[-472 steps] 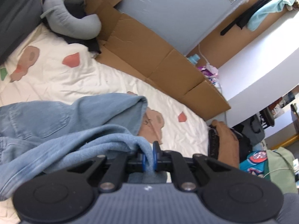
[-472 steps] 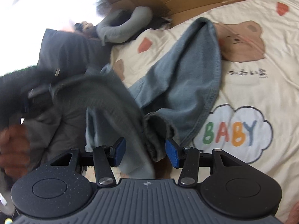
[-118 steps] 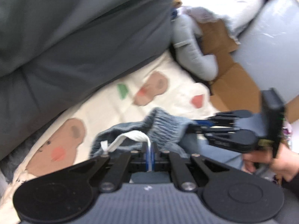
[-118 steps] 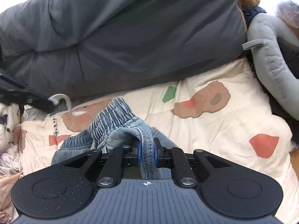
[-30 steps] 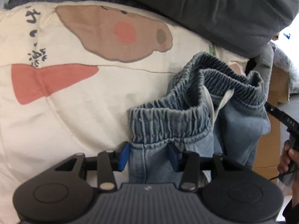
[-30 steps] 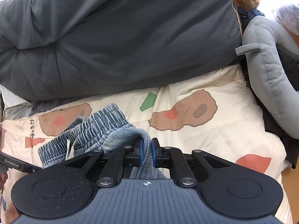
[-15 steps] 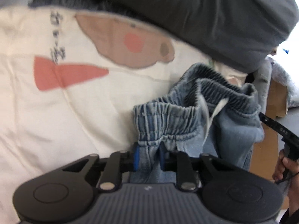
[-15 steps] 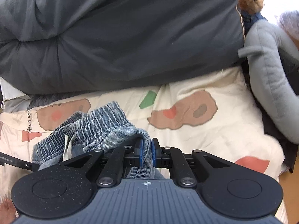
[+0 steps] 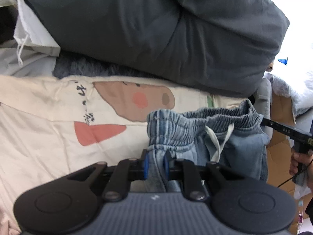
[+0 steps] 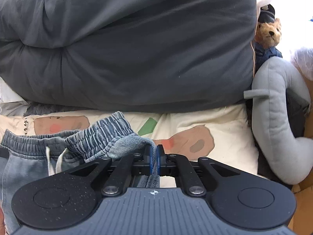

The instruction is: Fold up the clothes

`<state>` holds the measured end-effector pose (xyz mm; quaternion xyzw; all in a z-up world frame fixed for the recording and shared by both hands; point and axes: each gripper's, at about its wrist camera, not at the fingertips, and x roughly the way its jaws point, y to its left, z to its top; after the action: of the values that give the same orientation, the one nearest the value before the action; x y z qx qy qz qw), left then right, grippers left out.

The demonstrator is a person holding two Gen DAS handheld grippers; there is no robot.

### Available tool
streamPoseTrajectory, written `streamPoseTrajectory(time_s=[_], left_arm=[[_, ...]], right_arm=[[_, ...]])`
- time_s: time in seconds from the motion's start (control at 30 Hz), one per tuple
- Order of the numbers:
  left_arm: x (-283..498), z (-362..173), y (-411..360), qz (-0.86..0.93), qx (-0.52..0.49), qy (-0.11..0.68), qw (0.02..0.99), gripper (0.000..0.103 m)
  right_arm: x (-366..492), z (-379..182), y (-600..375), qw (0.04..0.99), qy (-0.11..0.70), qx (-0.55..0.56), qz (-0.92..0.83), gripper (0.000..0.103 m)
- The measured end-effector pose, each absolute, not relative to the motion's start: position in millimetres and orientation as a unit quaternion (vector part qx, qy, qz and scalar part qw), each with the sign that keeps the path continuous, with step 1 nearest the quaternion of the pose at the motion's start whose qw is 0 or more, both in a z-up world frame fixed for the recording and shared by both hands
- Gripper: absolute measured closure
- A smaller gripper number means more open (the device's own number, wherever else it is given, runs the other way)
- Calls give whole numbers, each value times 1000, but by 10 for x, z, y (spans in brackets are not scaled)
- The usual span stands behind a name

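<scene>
Closing on denim — left hand-held gripper (image 9: 156, 166), jaws still coming together, blue pads already pressing a fold of the jeans (image 9: 225, 146) just below the elastic waistband (image 9: 195, 125). A second ago those jaws stood wide on either side of the same fold; half a second ago they were partly in. Right hand-held gripper (image 10: 153, 163) is pressed together on the other waistband corner, thin denim layer between its pads, same pinch as a second ago.

What that means: both waistband corners are now gripped. The band has gone from a bunched heap to a stretched line between the two grippers and sits clear of the bear-print bedsheet (image 9: 49, 137) along its top edge — my read is the lift-and-shake before laying the jeans flat. The fold itself looks not yet started.

Jeans sit on the bed at the near edge of the sheet, in front of the dark grey duvet (image 9: 166, 35).

View differences:
- Left wrist: shows the right gripper's finger reaching in at the far end of the waistband and the person's hand (image 9: 301, 160) on its grip, both drawstring ends (image 9: 215, 143) hanging, a cardboard box (image 9: 279, 105) at right, and white bedding at upper left.
- Right wrist: shows the teddy bear (image 10: 269, 33) and grey elephant plush (image 10: 277, 117) right of the duvet; the left gripper is barely visible, only a dark edge at frame left.
</scene>
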<state>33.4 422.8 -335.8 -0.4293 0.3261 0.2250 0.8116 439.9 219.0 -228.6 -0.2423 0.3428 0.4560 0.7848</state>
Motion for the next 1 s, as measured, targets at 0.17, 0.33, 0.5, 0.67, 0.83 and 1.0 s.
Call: streamPoseTrajectory(time_s=[0.17, 0.33, 0.5, 0.67, 0.83, 1.0], left_arm=[[214, -3198, 4264, 229, -426, 311, 818, 88], [168, -3168, 4274, 235, -417, 309, 822, 88], [216, -3514, 4351, 244, -431, 340, 799, 88], [212, -3680, 4406, 249, -444, 349, 787, 86], [208, -3724, 4416, 245, -445, 357, 784, 83], [217, -3764, 4416, 245, -447, 363, 780, 82]], right_arm=[[4457, -2153, 2443, 777, 325, -271, 467, 101], [4565, -2130, 2802, 772, 304, -305, 468, 103], [4789, -2468, 3094, 756, 333, -326, 459, 103], [4846, -2674, 3179, 744, 369, -304, 467, 101], [4831, -2792, 3185, 731, 395, -257, 494, 62], [4834, -3043, 3357, 715, 407, -278, 496, 57]])
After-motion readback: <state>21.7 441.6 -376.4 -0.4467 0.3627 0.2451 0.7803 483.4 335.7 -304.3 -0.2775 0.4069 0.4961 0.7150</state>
